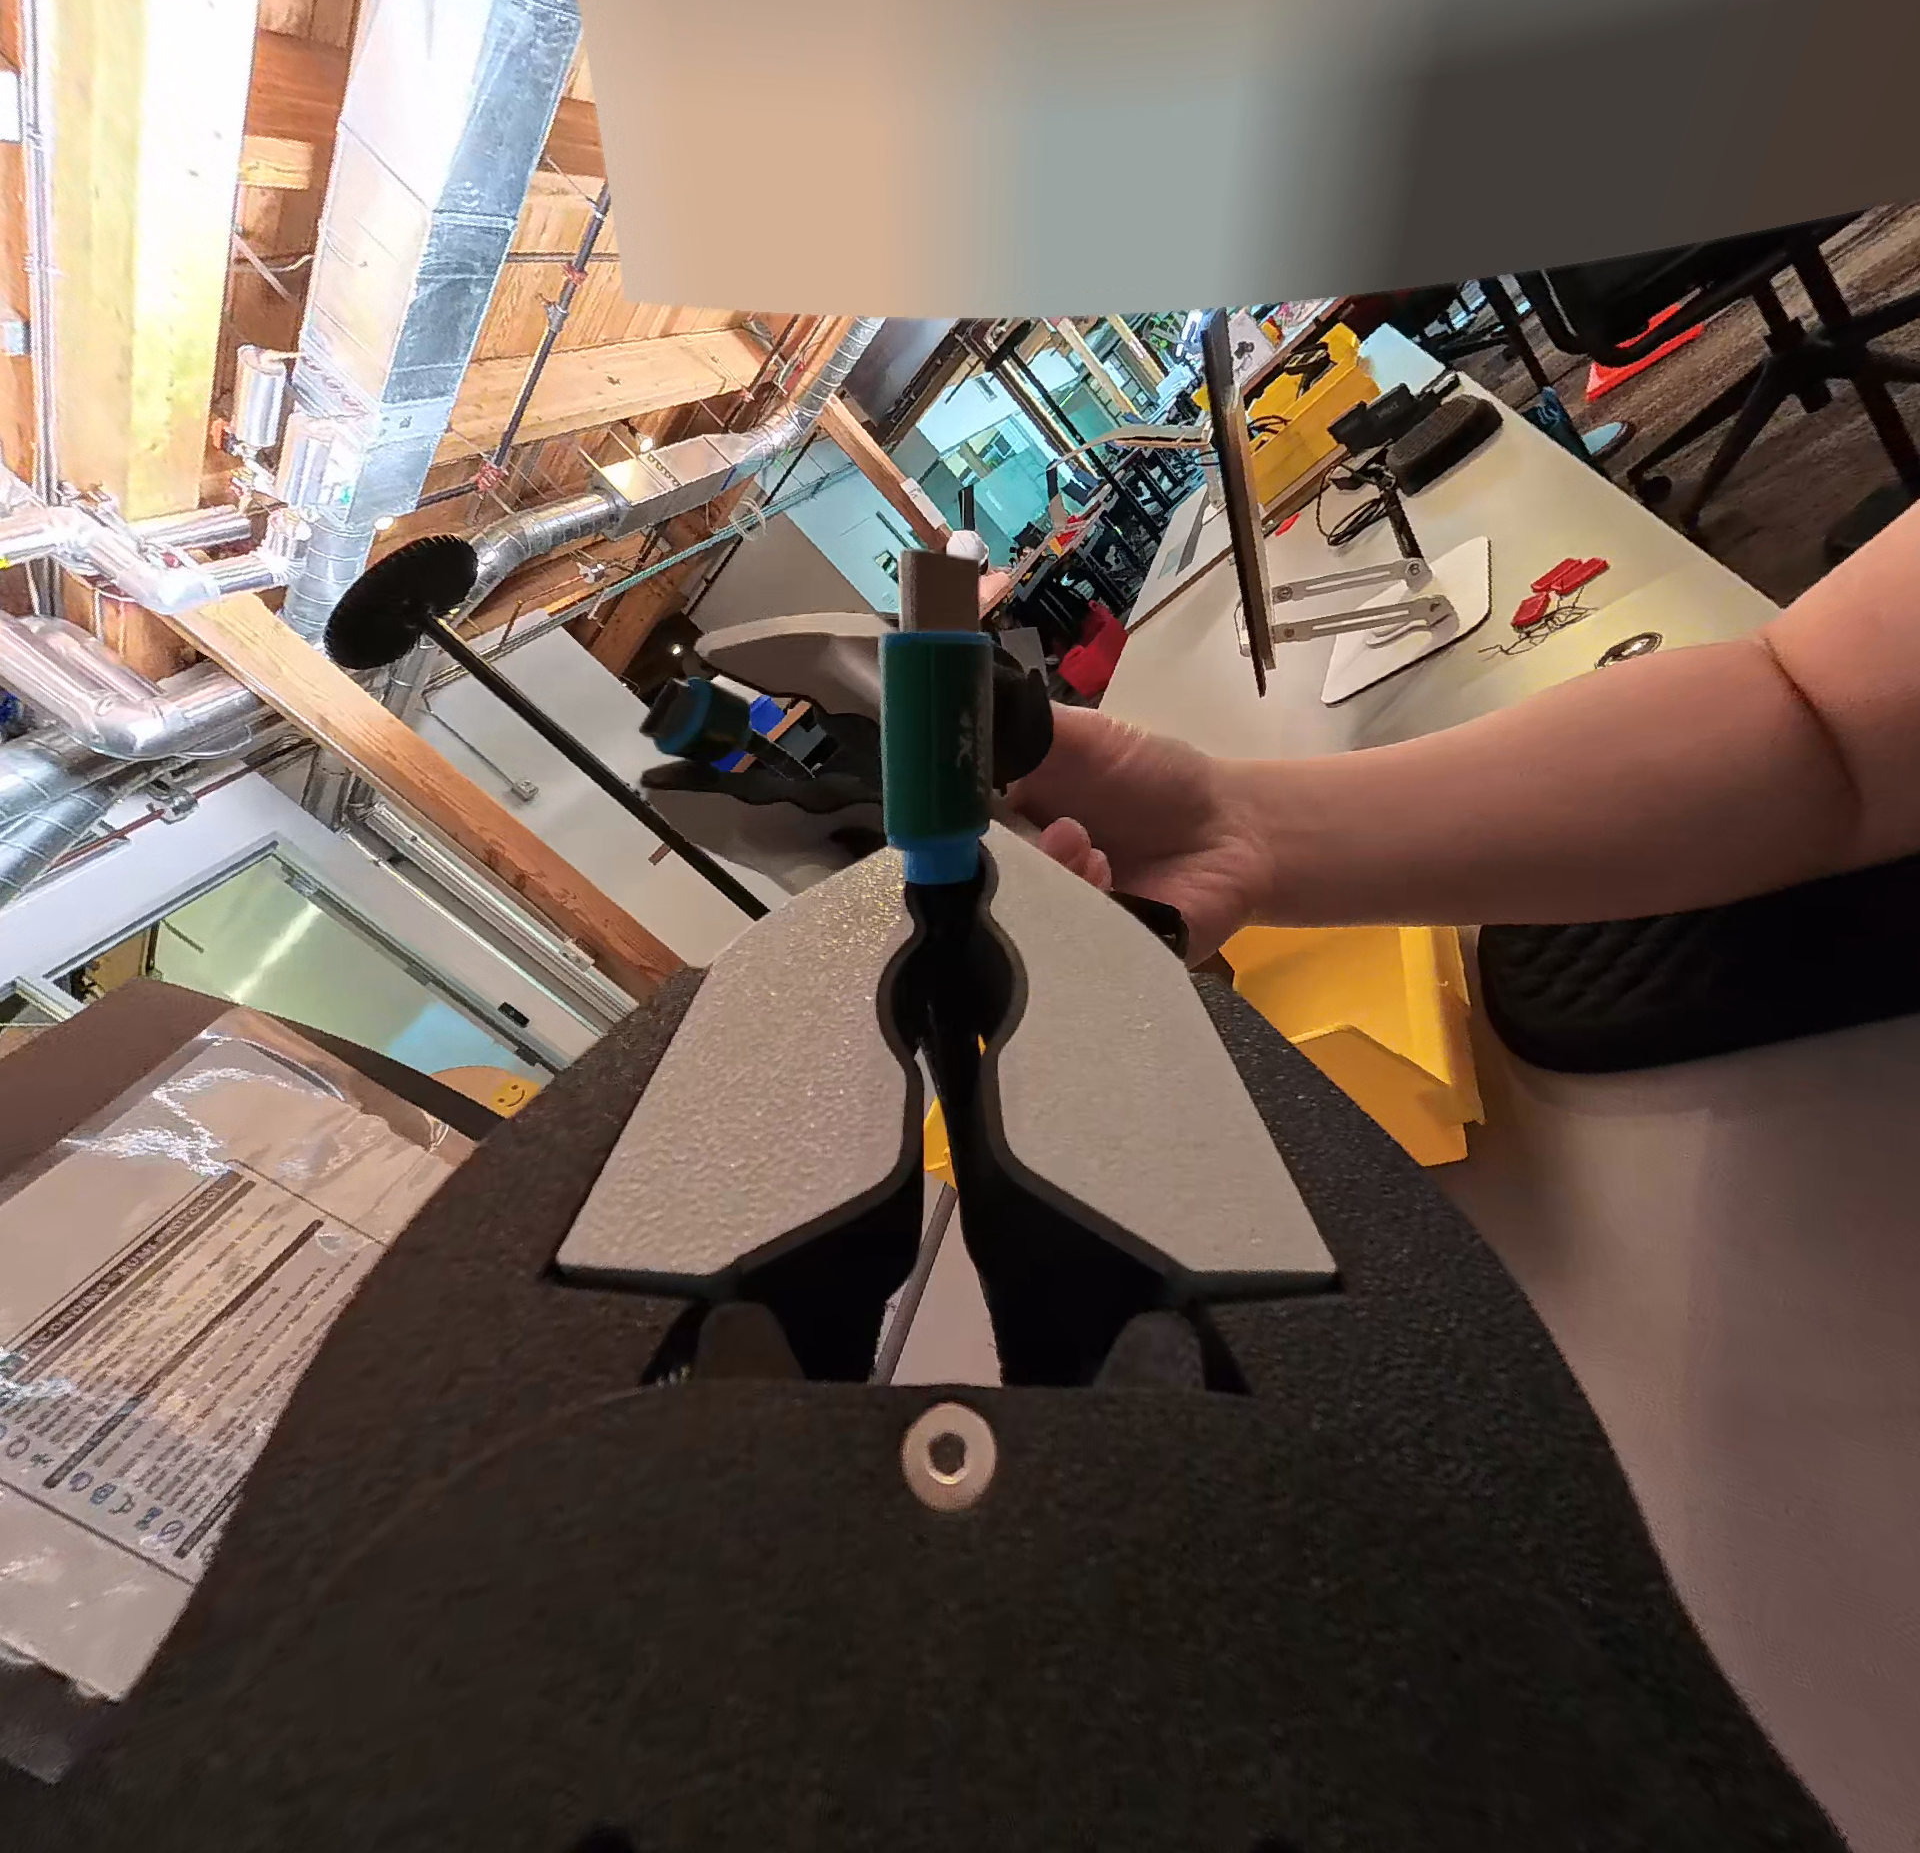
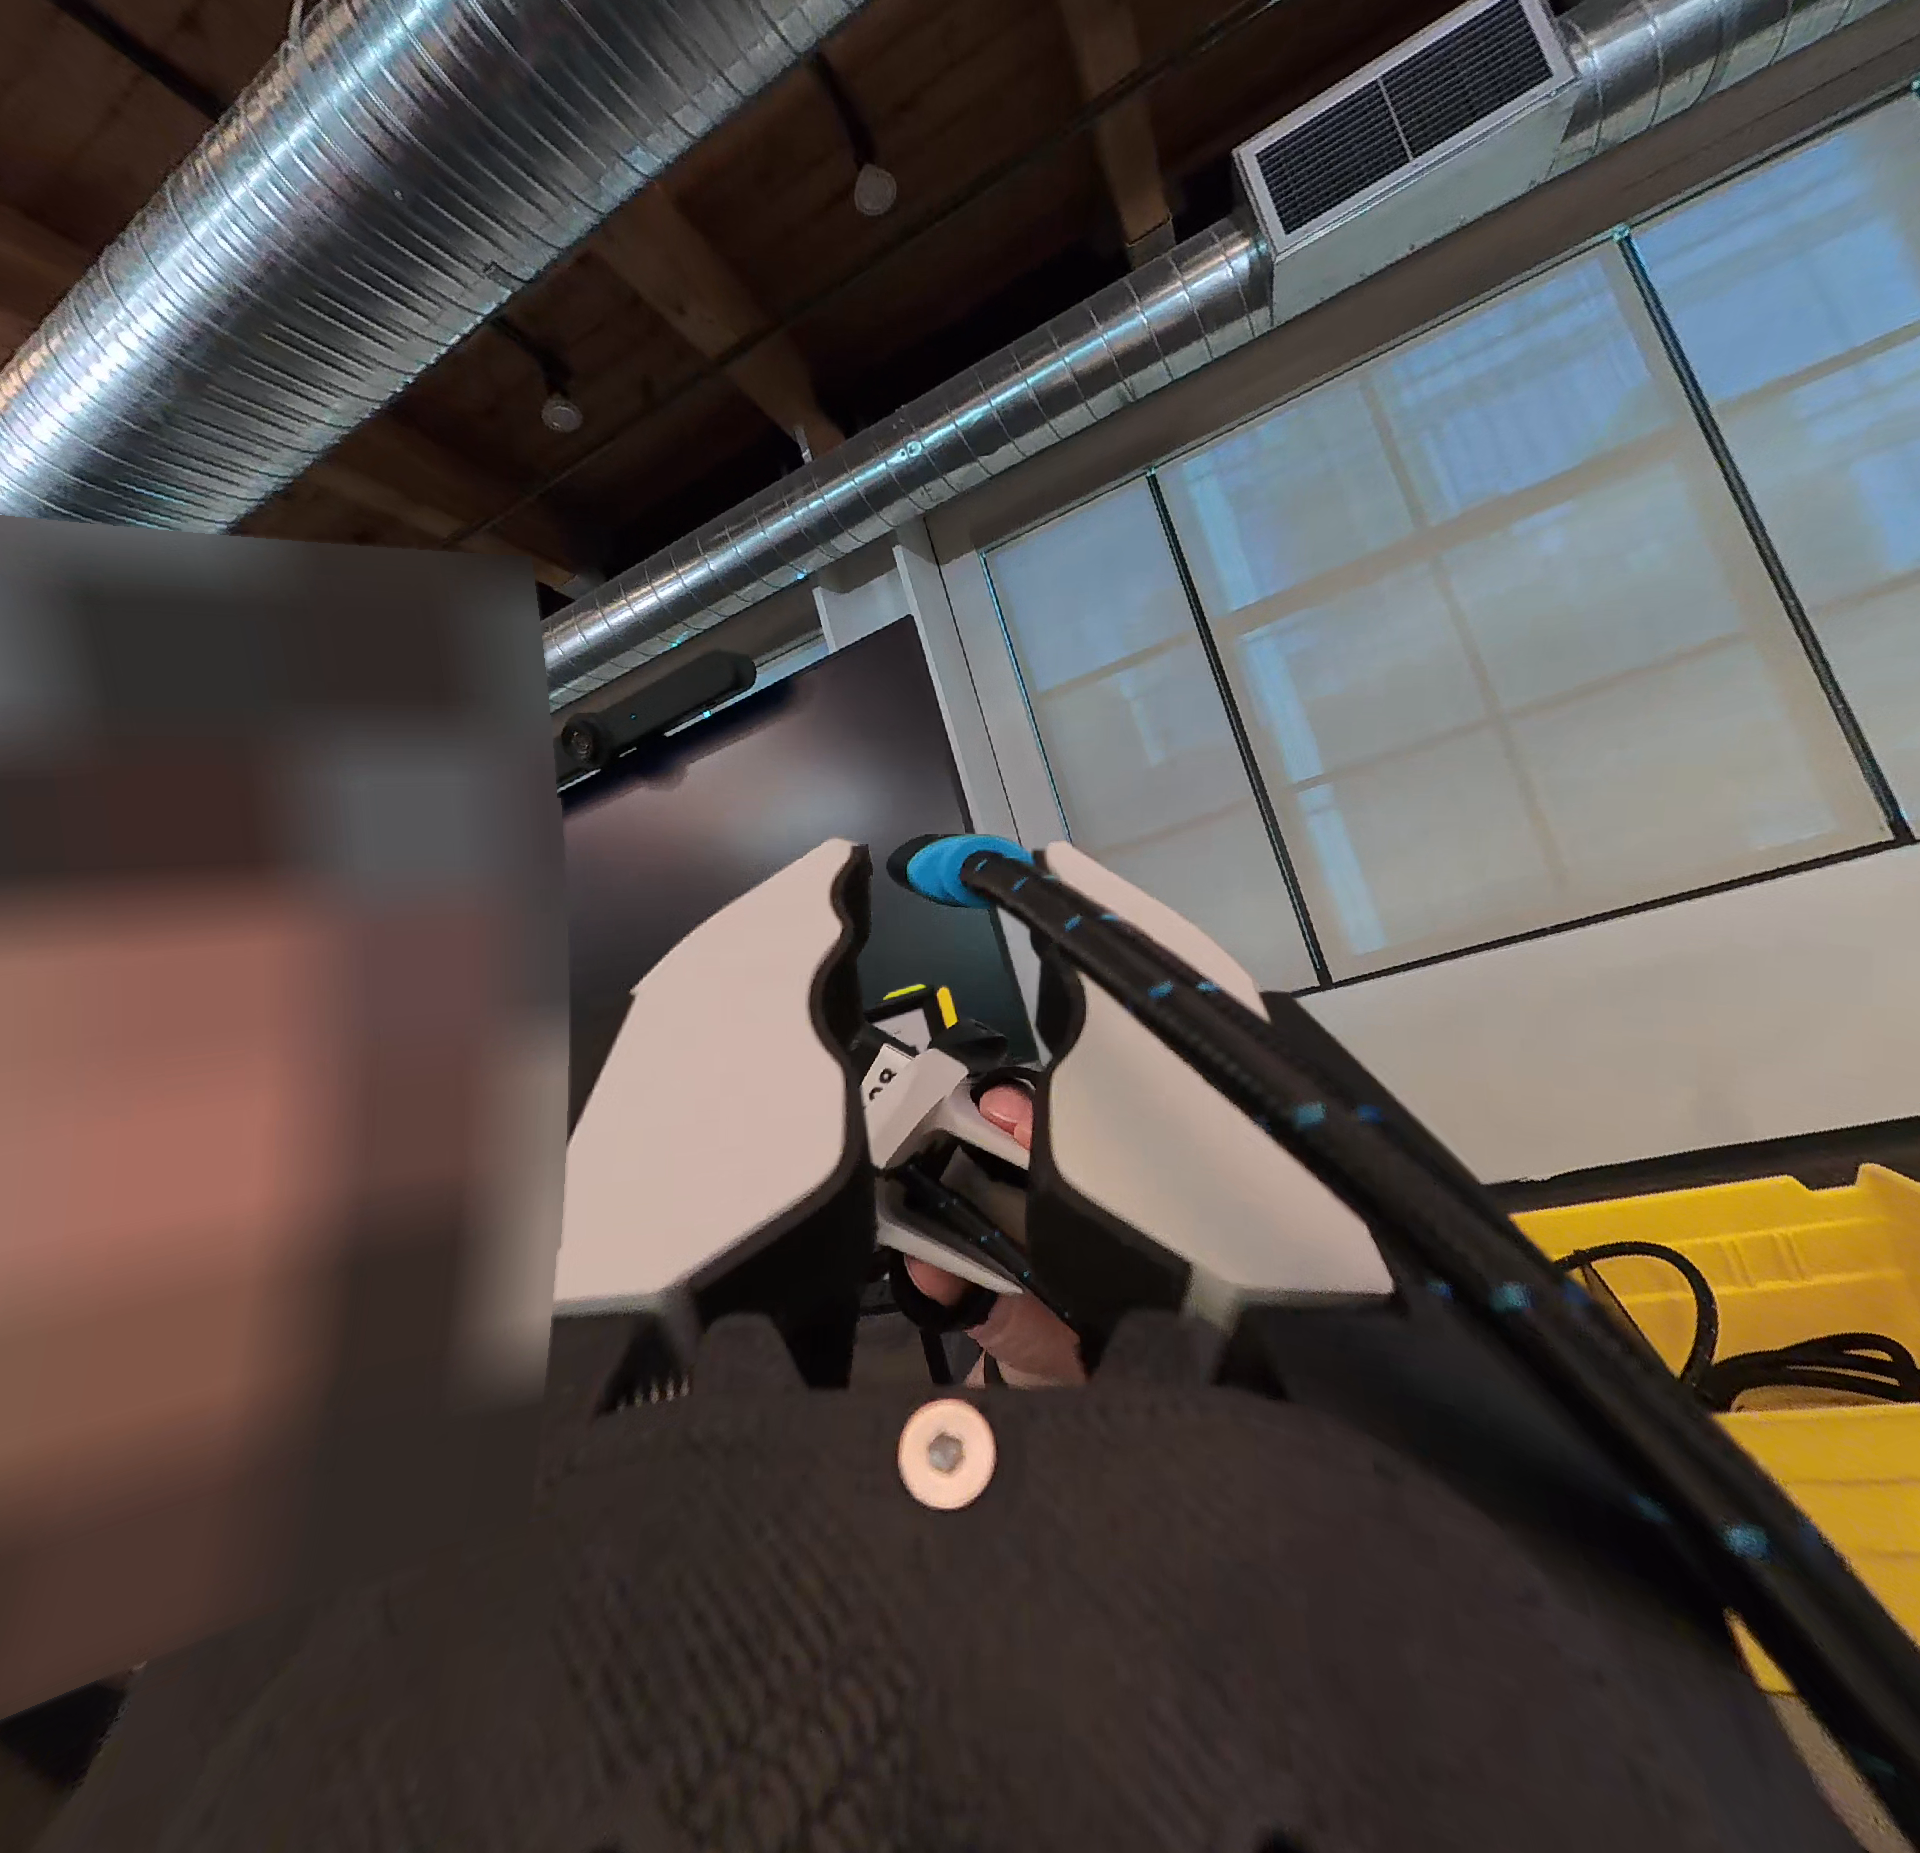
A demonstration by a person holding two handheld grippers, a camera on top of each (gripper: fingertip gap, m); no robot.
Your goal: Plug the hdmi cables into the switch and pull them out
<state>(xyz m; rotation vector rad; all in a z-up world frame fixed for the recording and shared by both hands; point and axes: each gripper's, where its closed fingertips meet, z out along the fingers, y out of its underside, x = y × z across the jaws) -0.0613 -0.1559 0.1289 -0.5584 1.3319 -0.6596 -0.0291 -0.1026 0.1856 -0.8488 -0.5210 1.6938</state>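
Observation:
My left gripper (image 1: 940,868) is shut on a black HDMI cable just behind its blue strain relief. The teal connector (image 1: 935,743) stands straight out past the fingertips, with its metal plug (image 1: 940,593) pointing away. My right gripper (image 1: 790,754) is held by a hand (image 1: 1143,827) just beyond, with a second teal and blue connector (image 1: 694,720) sticking out to the left. In the right wrist view, my right gripper (image 2: 951,858) holds that plug at its tips. The blue strain relief (image 2: 961,868) shows there, and the braided cable (image 2: 1351,1128) runs back over the right finger. No switch is in view.
A yellow bin (image 1: 1361,1024) sits on the white table (image 1: 1662,1284) to the right; it holds coiled black cables in the right wrist view (image 2: 1766,1284). A cardboard box (image 1: 187,1232) is at the left. A monitor on a stand (image 1: 1242,515) is farther back. Ducts run overhead. The grippers' ends are close to 8 cm from one another.

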